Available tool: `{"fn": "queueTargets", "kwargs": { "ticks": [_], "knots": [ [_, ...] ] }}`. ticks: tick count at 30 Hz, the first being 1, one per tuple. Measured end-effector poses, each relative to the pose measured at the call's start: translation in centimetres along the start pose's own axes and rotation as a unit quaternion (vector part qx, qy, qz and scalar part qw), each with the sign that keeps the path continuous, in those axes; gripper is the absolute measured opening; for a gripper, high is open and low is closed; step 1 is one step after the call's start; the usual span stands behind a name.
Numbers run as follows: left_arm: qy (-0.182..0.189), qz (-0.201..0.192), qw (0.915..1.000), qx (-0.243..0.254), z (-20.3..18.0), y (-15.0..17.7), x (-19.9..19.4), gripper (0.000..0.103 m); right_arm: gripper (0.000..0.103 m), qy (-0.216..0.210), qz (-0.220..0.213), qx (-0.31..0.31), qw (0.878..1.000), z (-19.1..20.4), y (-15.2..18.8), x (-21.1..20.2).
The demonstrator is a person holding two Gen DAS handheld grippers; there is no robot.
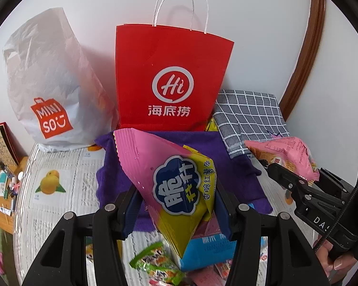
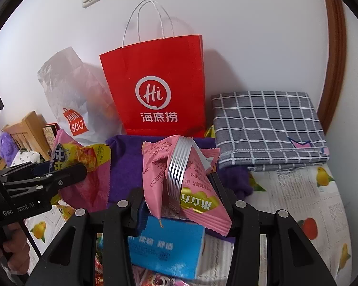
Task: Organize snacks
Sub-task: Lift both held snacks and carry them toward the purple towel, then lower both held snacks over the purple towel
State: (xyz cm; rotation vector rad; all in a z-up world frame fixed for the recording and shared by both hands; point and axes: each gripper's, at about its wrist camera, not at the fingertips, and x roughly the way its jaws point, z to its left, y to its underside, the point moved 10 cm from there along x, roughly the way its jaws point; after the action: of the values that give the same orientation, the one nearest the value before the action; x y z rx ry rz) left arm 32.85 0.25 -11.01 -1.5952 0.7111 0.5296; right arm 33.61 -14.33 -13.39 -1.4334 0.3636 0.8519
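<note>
My left gripper (image 1: pixel 176 205) is shut on a pink and yellow snack bag (image 1: pixel 174 178) and holds it up above the table. It also shows at the left of the right wrist view (image 2: pixel 81 157). My right gripper (image 2: pixel 179 205) is shut on a pink wafer packet (image 2: pixel 179 181), also lifted; the packet shows at the right of the left wrist view (image 1: pixel 286 155). A red paper bag (image 1: pixel 169 78) with white handles stands open against the wall, beyond both grippers, and shows in the right wrist view (image 2: pixel 157 88). A purple cloth (image 1: pixel 226 157) lies in front of it.
A white Miniso plastic bag (image 1: pixel 50 88) stands left of the red bag. A folded grey checked cloth (image 2: pixel 267 128) lies to the right. A blue box (image 2: pixel 164 247) and small wrapped sweets (image 1: pixel 155 264) lie below the grippers on a fruit-print tablecloth (image 2: pixel 310 190).
</note>
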Motion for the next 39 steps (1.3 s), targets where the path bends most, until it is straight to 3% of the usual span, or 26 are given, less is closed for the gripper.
{"fn": "queueTargets", "kwargs": {
  "ticks": [21,39],
  "knots": [
    [-0.021,0.013,0.9995,-0.021,4.2,-3.8,6.0,0.052,0.045,-0.008,0.002,-0.003,1.0,-0.4,-5.3,6.6],
    [-0.027,0.066,0.997,-0.03,6.1,-1.3,11.4,0.052,0.045,0.022,0.063,-0.009,0.998,-3.2,-3.0,12.8]
  ]
}}
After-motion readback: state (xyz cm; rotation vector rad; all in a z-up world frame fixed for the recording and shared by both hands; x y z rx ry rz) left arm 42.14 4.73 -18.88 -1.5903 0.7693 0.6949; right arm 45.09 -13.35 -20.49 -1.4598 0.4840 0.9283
